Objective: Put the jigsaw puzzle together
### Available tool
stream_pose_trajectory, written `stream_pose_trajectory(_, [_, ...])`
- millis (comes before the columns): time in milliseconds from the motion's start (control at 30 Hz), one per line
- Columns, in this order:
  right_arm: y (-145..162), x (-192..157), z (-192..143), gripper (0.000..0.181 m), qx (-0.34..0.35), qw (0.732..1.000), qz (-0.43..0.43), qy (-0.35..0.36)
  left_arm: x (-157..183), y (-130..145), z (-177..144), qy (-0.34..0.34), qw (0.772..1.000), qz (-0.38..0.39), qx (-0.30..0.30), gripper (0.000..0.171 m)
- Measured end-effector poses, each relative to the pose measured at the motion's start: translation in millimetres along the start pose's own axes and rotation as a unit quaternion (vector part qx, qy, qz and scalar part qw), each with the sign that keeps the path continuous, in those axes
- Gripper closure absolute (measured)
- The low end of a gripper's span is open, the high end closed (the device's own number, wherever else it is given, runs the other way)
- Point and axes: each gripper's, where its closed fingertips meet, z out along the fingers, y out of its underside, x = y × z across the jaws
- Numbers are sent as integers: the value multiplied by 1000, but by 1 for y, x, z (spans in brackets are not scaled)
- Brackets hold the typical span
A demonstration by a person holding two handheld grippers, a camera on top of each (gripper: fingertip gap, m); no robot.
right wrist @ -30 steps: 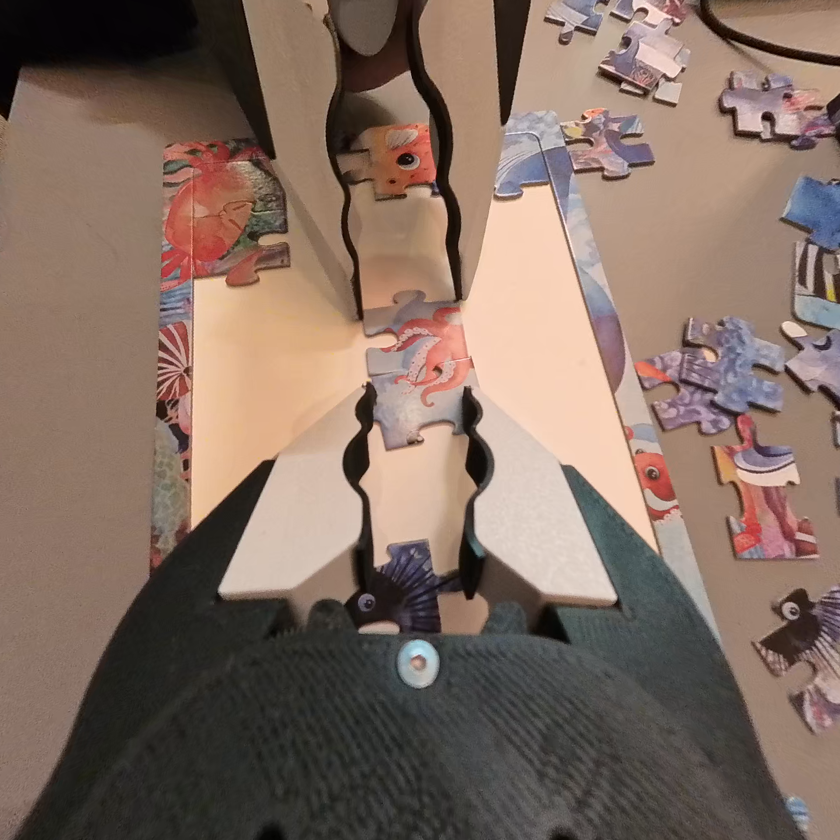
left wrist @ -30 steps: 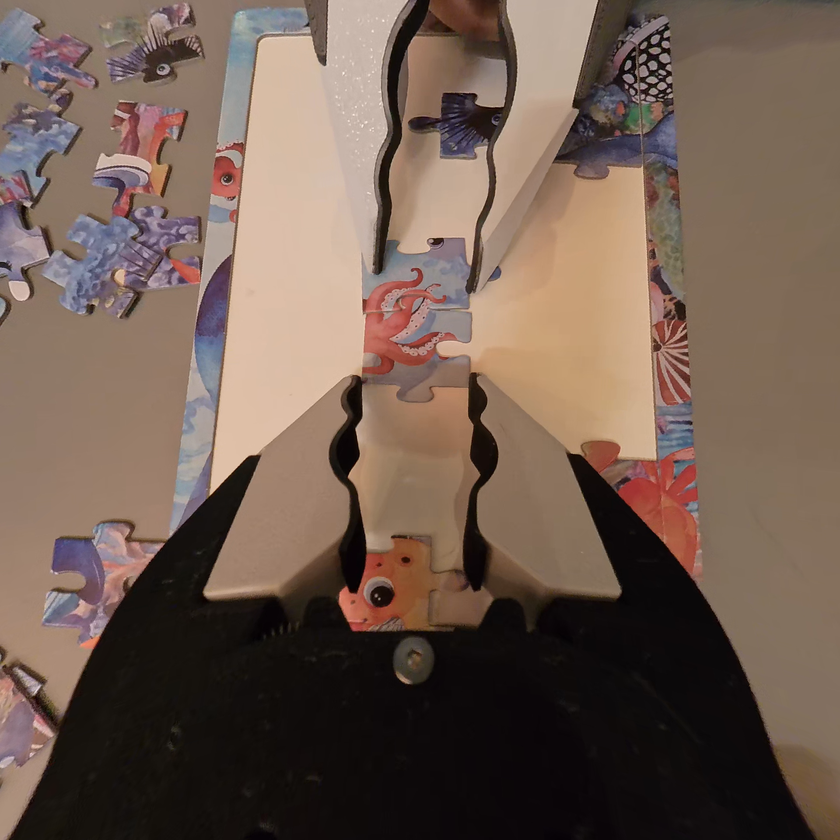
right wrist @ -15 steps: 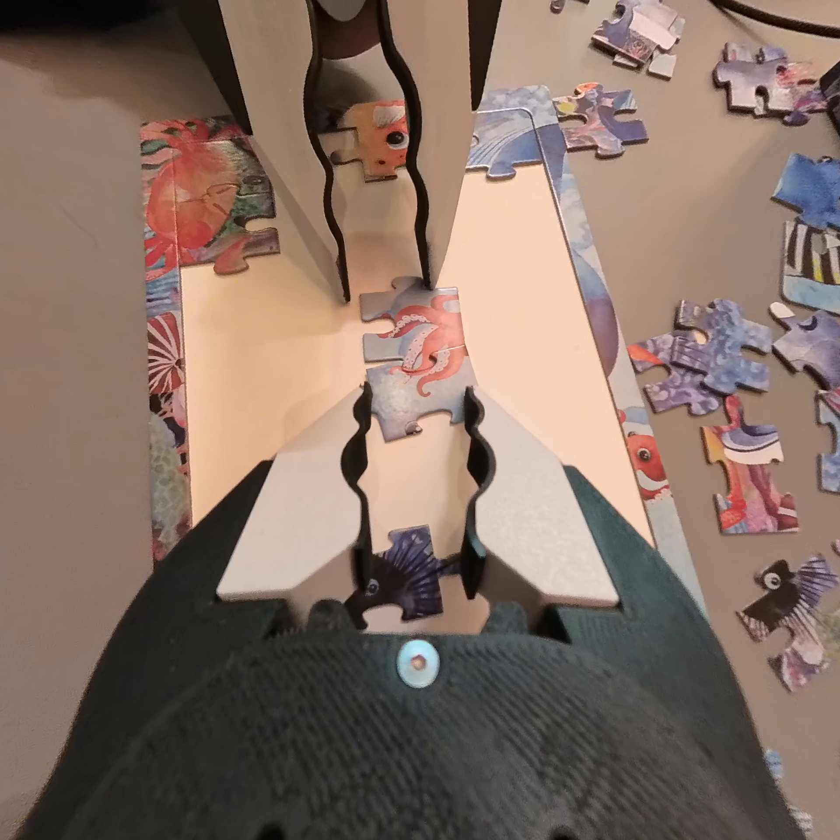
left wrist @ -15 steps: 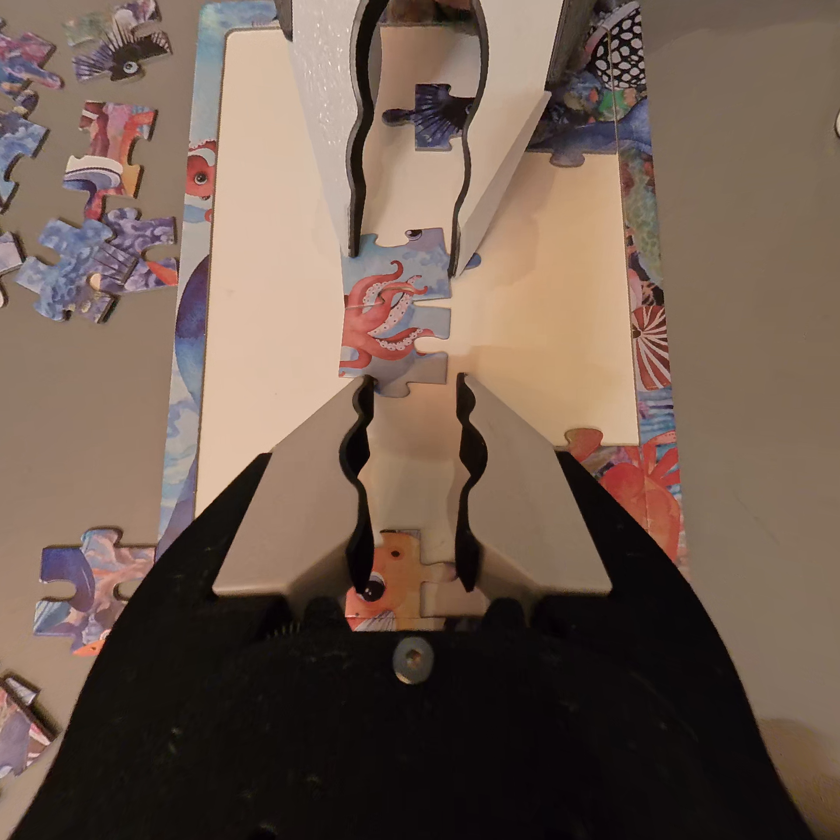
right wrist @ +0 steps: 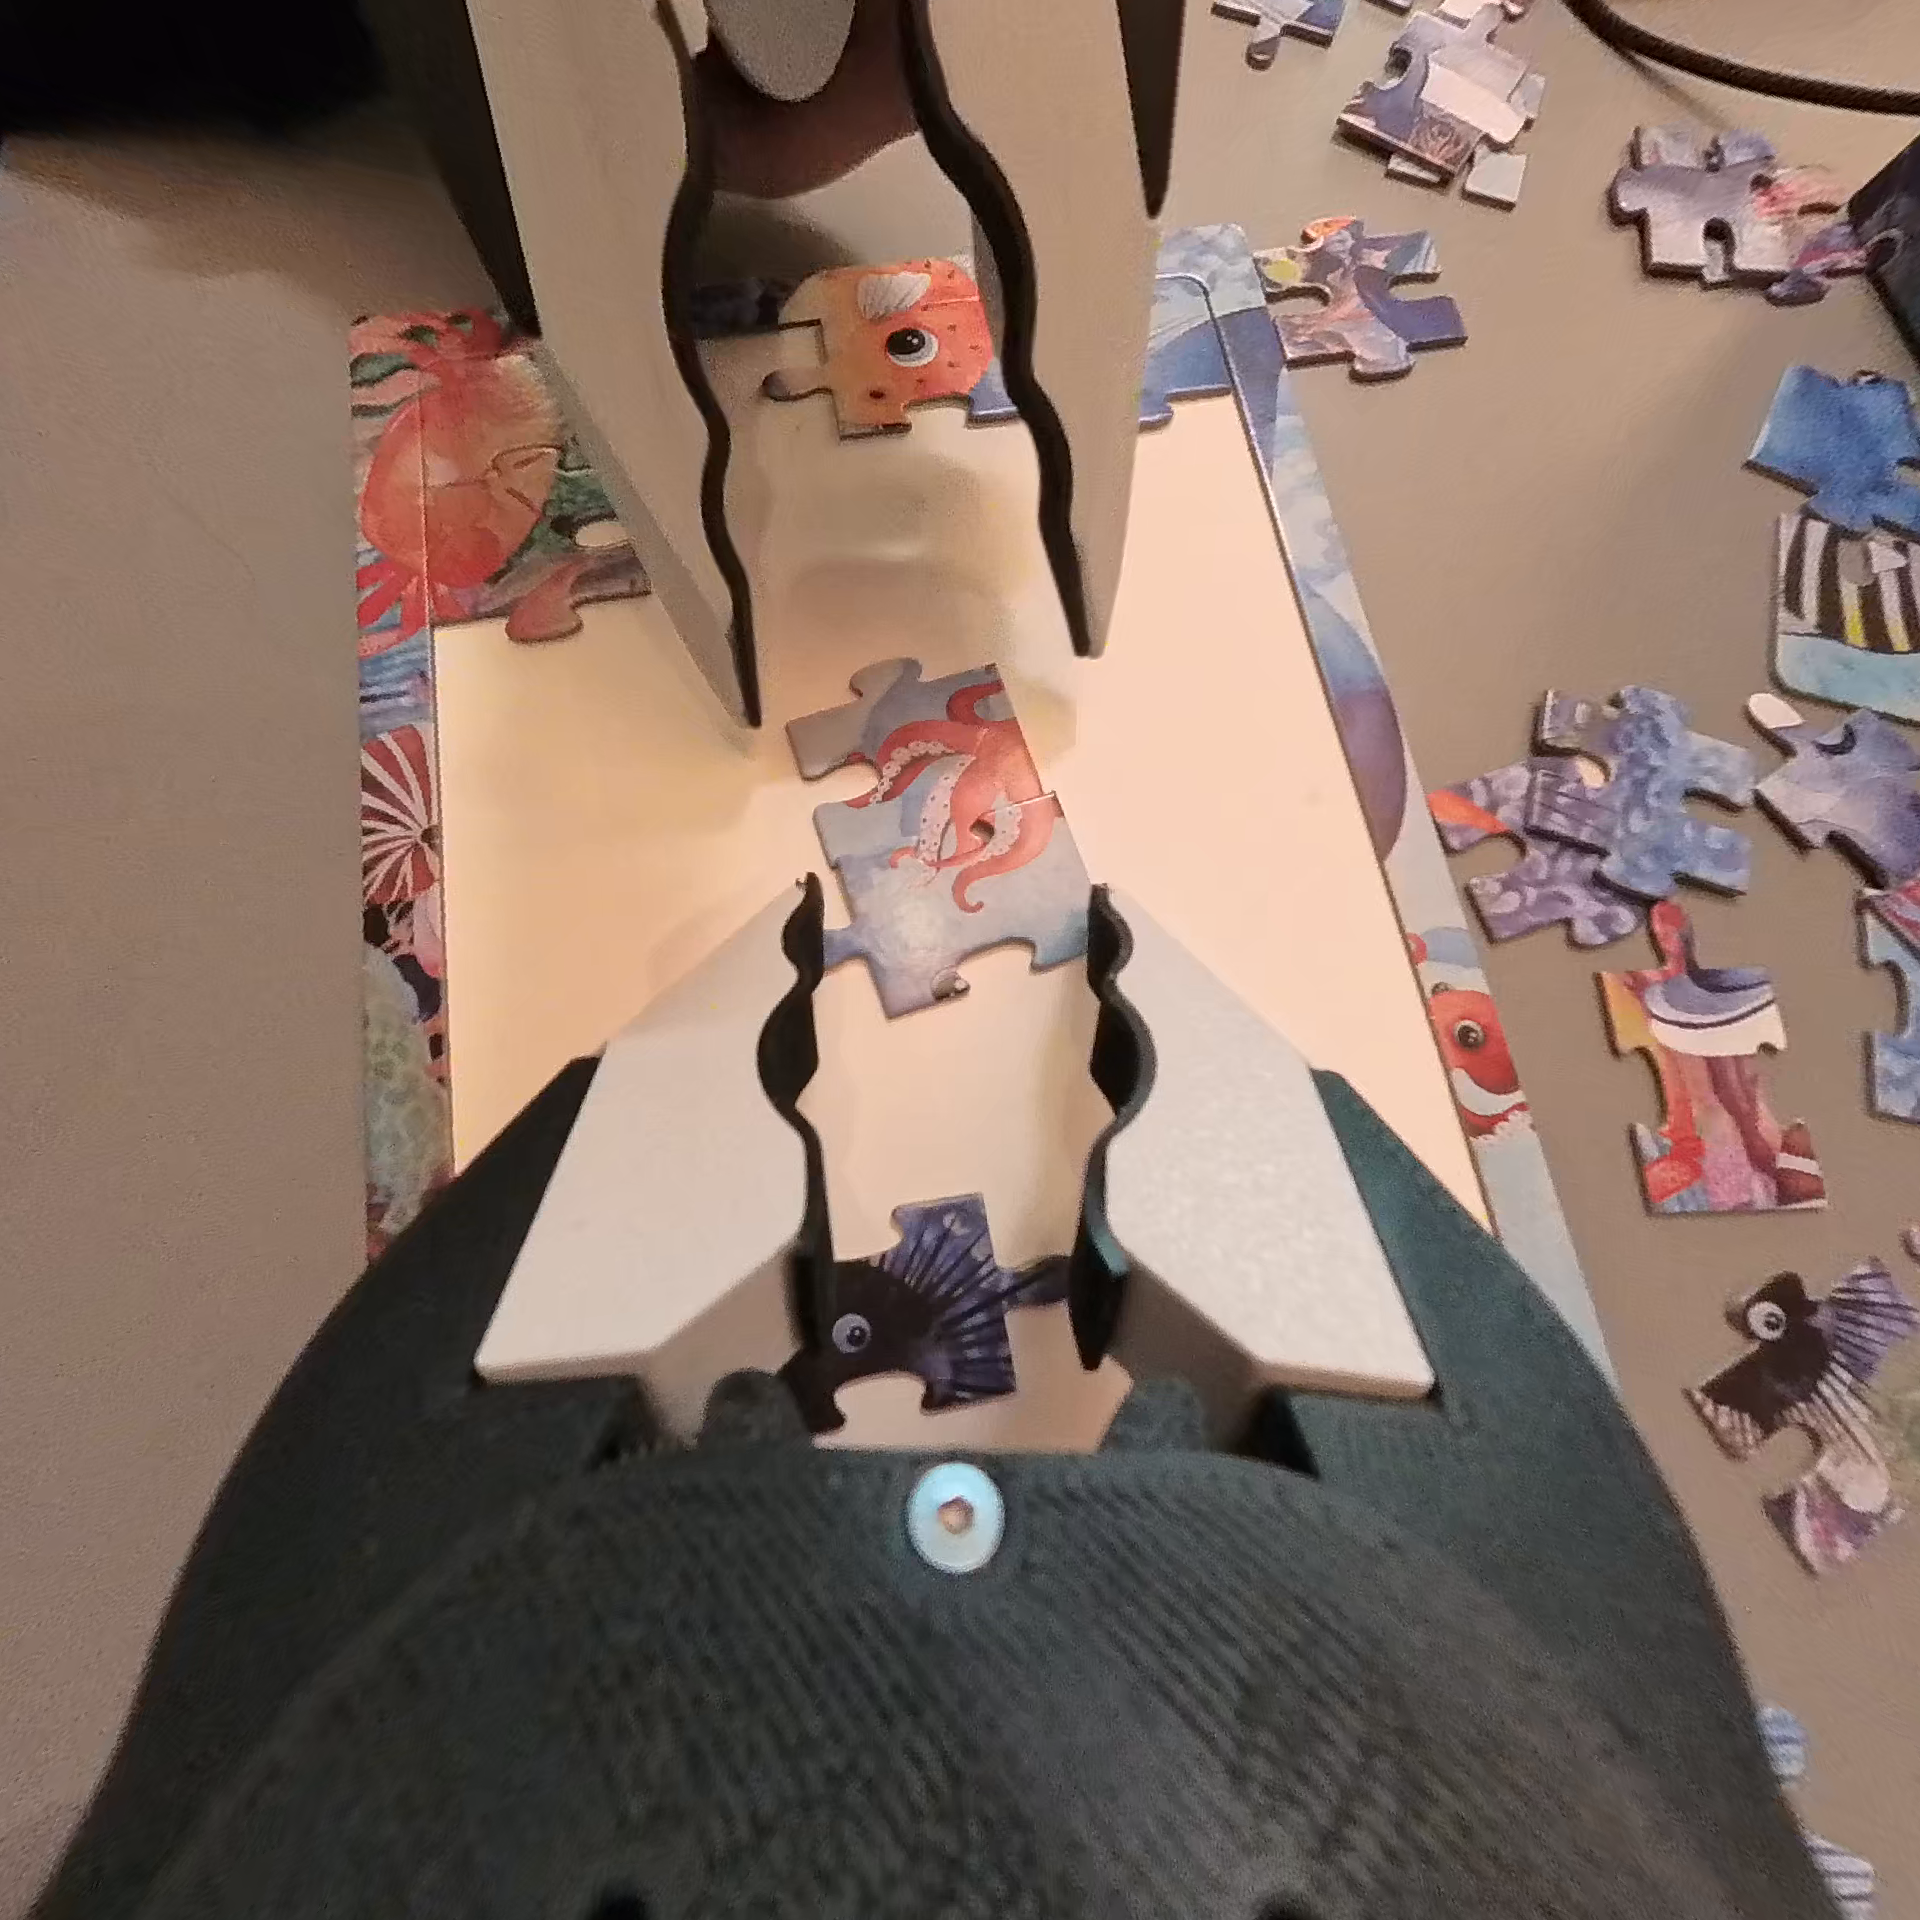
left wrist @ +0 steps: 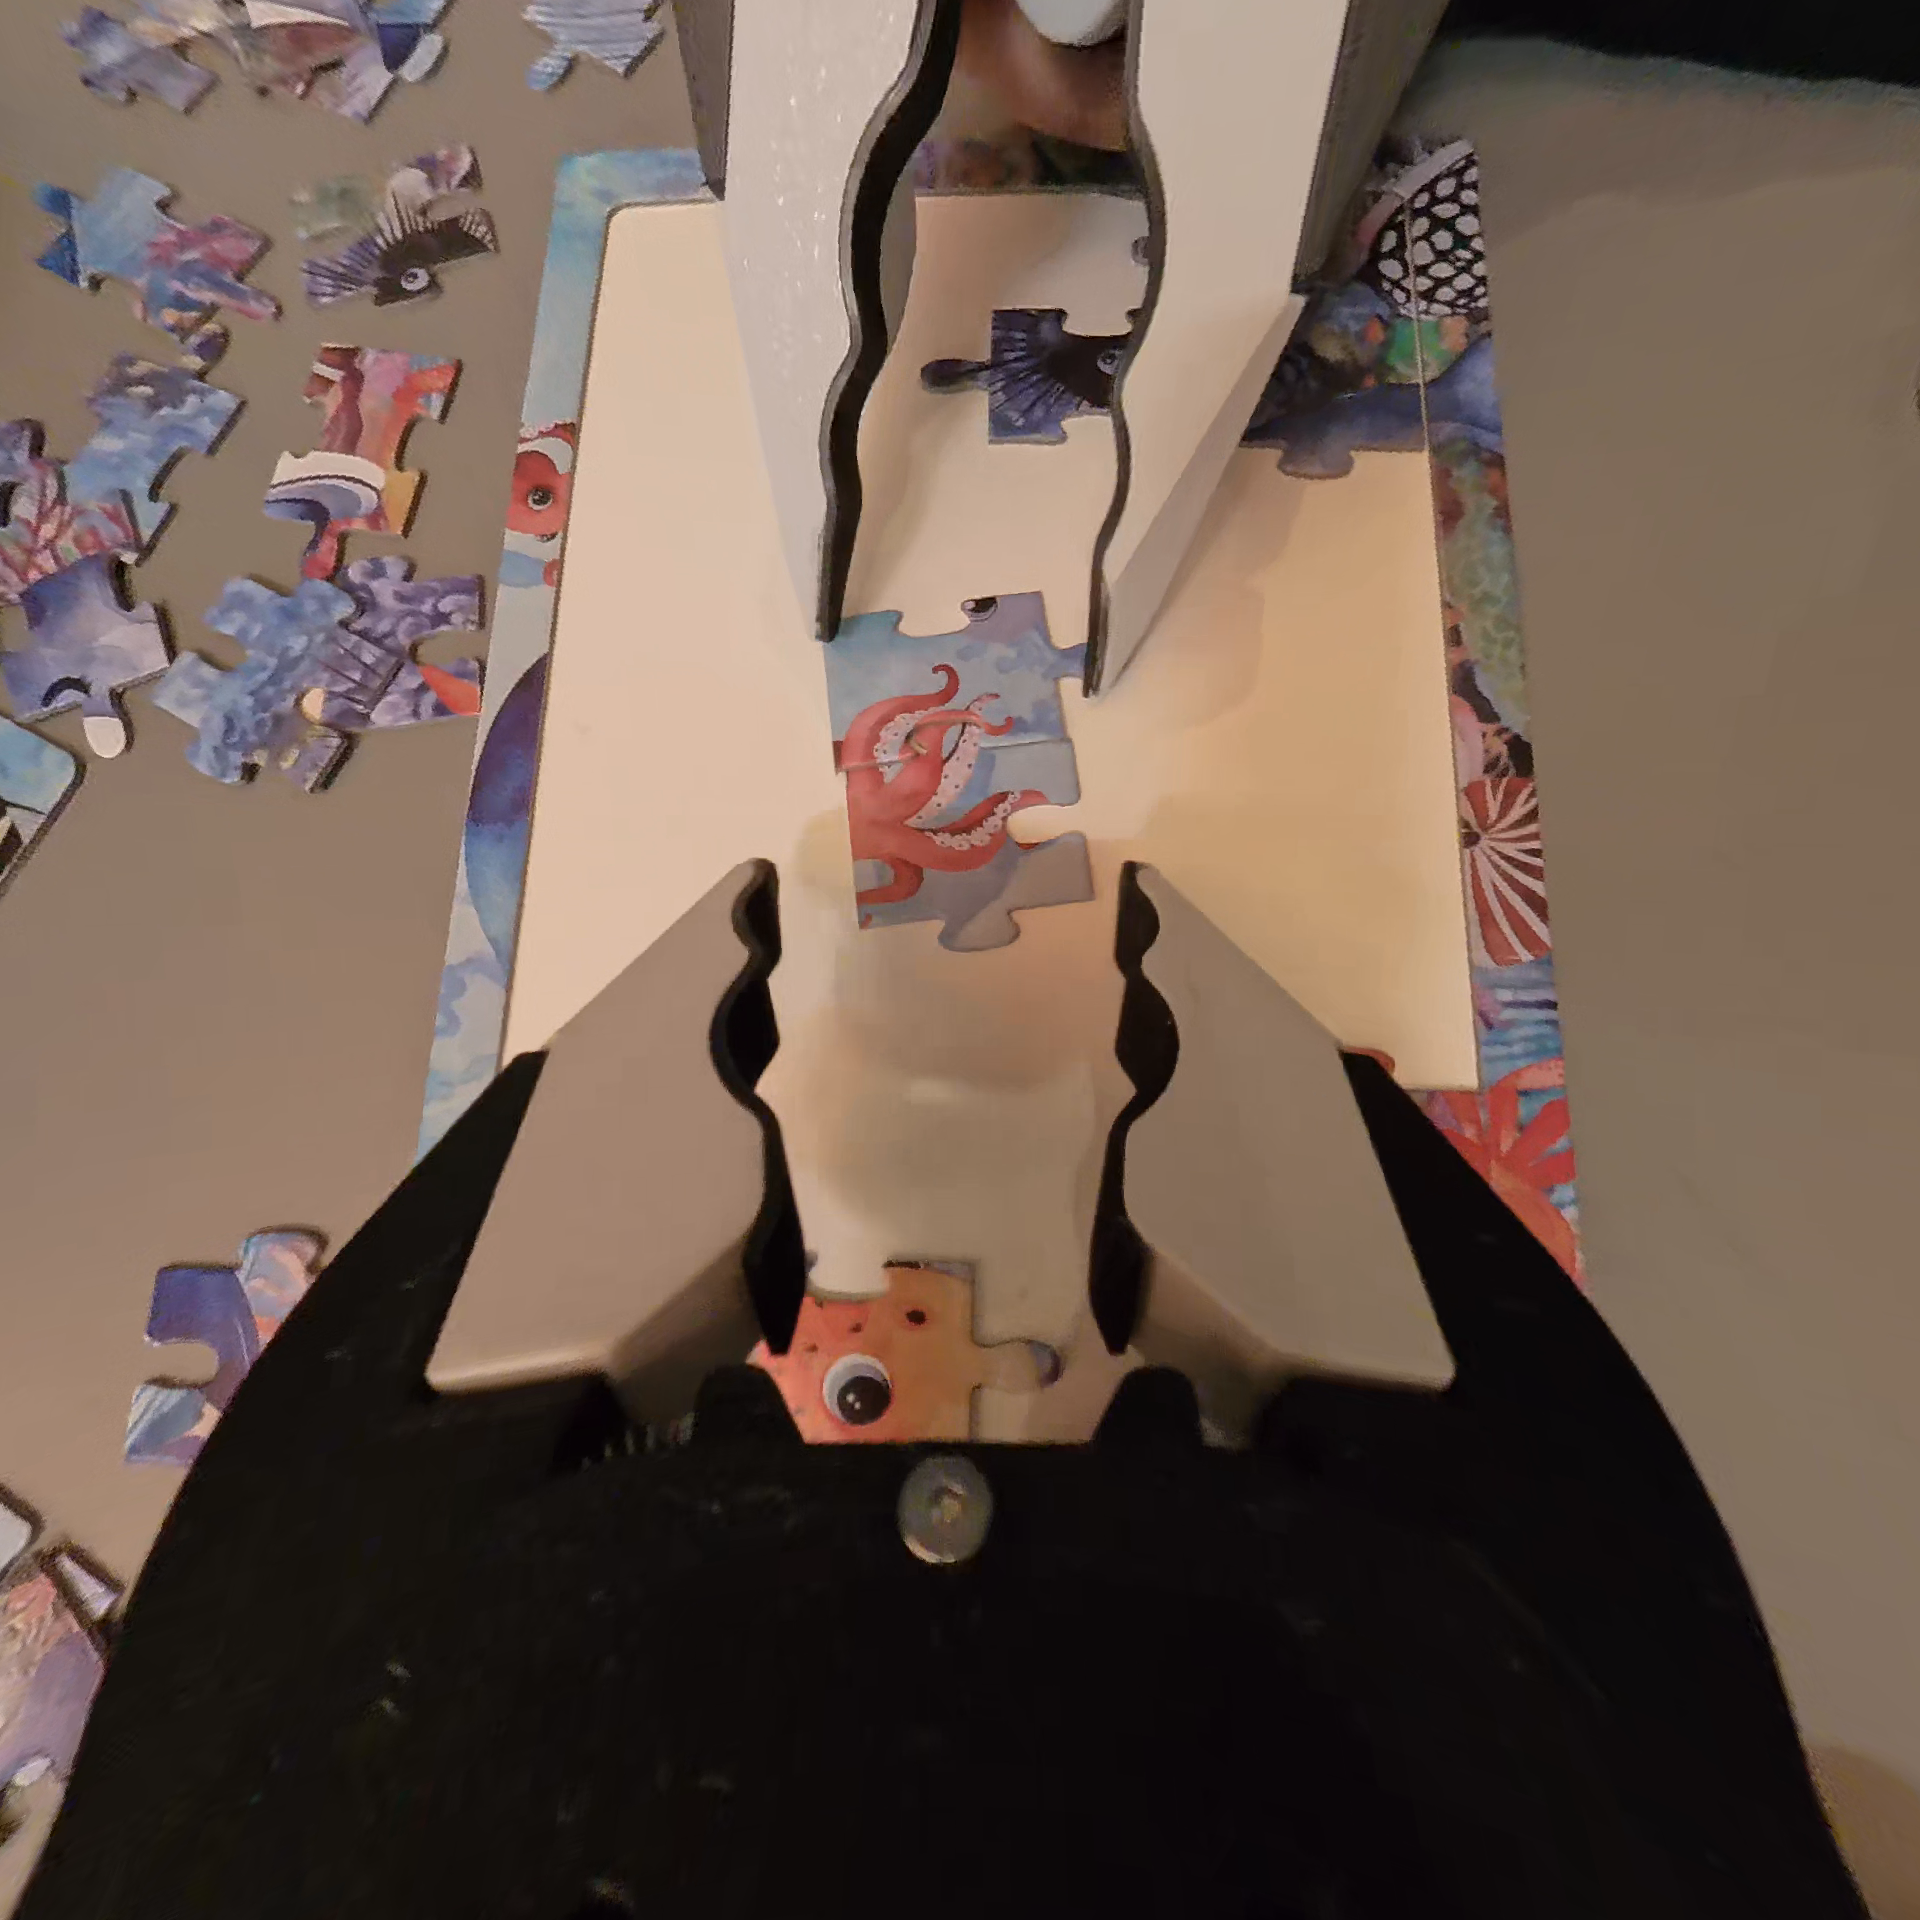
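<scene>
Grey-brown bench [left wrist: 1714, 727] is carrying a cream puzzle tray [left wrist: 665, 623] with a printed sea-life border, partly filled at the corners. Loose pieces [right wrist: 1621, 821] are lying scattered beside the tray.

Left tool [left wrist: 945, 894] is hovering spread apart and empty, just short of the joined octopus pair [left wrist: 956, 769] at the tray's middle. Right tool [right wrist: 951, 914] is facing it from the far end, likewise spread and empty, its tips straddling that pair's edge.

Risks, by judgement: pressing from both ends is likely to buckle or split the pair's seam; a skewed push is likely to slide it across the smooth tray. Orange fish piece [left wrist: 894, 1351] and dark fish piece [right wrist: 925, 1320] are sitting under the tools, open to being knocked.
</scene>
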Motion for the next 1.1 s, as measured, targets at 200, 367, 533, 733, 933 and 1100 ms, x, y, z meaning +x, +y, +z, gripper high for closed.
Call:
stream_pose_trajectory(200, [-2, -4, 9, 128, 3, 1000, -9, -2, 6, 3, 10, 15, 1000, -12, -10, 107])
stream_pose_trajectory(367, [-3, -4, 10, 129, 1, 1000, -12, 1, 5, 4, 8, 13, 1000, -14, -14, 125])
stream_pose_trajectory(533, [-2, -2, 9, 130, -1, 1000, -12, 6, 4, 5, 7, 12, 1000, -13, -17, 125])
stream_pose_trajectory(733, [-2, -1, 9, 132, -2, 1000, -15, 11, 5, 5, 6, 14, 1000, -12, -19, 125])
stream_pose_trajectory(933, [-4, 3, 3, 134, 2, 1000, -17, 24, 5, 5, 6, 13, 1000, -13, -20, 125])
stream_pose_trajectory(1100, [-5, 4, -1, 138, 10, 1000, -8, 20, 5, 5, 6, 12, 1000, -14, -21, 125])
